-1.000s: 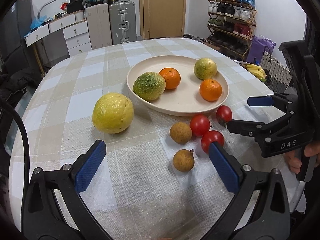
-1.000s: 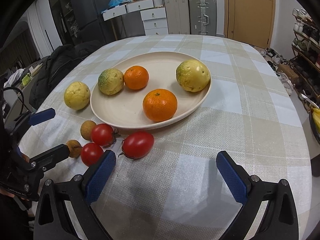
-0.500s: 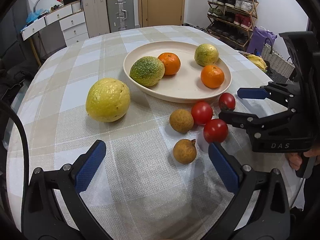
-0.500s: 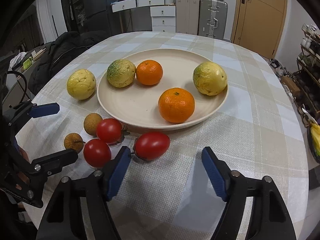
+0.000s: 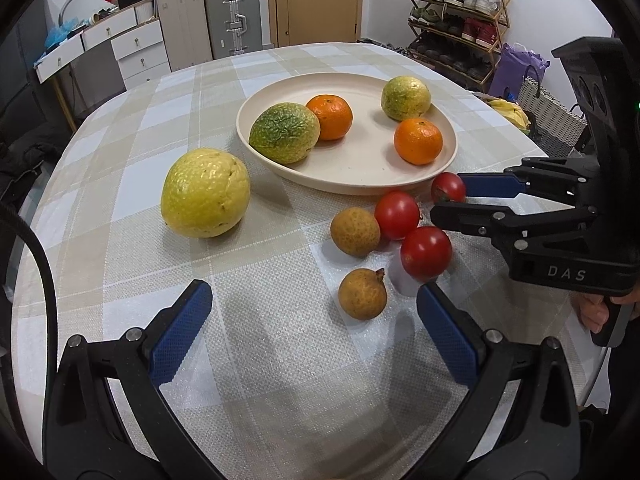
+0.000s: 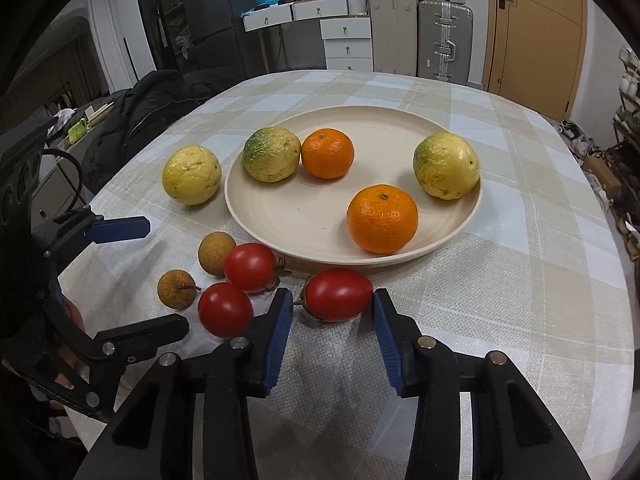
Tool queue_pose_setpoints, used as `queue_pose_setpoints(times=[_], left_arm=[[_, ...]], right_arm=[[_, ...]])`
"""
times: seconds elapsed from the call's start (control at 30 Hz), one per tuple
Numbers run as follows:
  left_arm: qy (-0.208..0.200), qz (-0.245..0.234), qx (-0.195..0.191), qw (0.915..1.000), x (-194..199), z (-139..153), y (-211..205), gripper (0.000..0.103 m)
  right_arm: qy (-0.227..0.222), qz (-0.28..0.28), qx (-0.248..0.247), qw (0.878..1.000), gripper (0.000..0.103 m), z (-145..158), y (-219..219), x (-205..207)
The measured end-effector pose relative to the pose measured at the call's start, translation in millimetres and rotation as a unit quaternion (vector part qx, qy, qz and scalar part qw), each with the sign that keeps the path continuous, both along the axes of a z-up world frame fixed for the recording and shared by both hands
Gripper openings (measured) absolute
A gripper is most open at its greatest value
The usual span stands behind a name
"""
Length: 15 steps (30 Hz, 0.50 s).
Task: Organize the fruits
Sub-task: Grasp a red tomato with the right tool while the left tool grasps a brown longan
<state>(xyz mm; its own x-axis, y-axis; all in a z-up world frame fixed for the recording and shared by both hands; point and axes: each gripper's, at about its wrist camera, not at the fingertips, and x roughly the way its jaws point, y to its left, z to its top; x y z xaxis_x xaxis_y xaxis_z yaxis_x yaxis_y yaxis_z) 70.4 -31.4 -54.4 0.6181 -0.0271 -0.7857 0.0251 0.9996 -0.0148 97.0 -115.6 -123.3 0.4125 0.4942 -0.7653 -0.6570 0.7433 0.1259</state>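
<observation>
The right gripper (image 6: pixel 332 316) has narrowed its fingers around the oval tomato (image 6: pixel 336 295) on the desk (image 6: pixel 520 280) beside the plate (image 6: pixel 280 216), not yet clenched, so a lift seems imminent; the left gripper (image 5: pixel 314 318) hovers released near the longans.

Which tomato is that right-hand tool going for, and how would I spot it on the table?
Start at the big plate. Three tomatoes lie on the cloth just off its near rim; the one between the right gripper's blue fingers is the target. It is oval and lies alone, while the other two tomatoes are rounder and crowd the brown fruits.
</observation>
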Motion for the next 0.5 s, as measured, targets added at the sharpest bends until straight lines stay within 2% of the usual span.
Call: queue_pose_setpoints(times=[0.4, 0.5], left_arm=[[0.006, -0.014, 0.002, 0.9999, -0.5, -2.2, -3.5, 0.102], [0.007, -0.024, 0.003, 0.9997, -1.7, -2.2, -5.9, 0.096]], right_arm=[[0.002, -0.001, 0.009, 1.0, 0.041, 4.7, -10.5, -1.4], [-0.001, -0.004, 0.016, 1.0, 0.037, 9.4, -13.6, -1.3]])
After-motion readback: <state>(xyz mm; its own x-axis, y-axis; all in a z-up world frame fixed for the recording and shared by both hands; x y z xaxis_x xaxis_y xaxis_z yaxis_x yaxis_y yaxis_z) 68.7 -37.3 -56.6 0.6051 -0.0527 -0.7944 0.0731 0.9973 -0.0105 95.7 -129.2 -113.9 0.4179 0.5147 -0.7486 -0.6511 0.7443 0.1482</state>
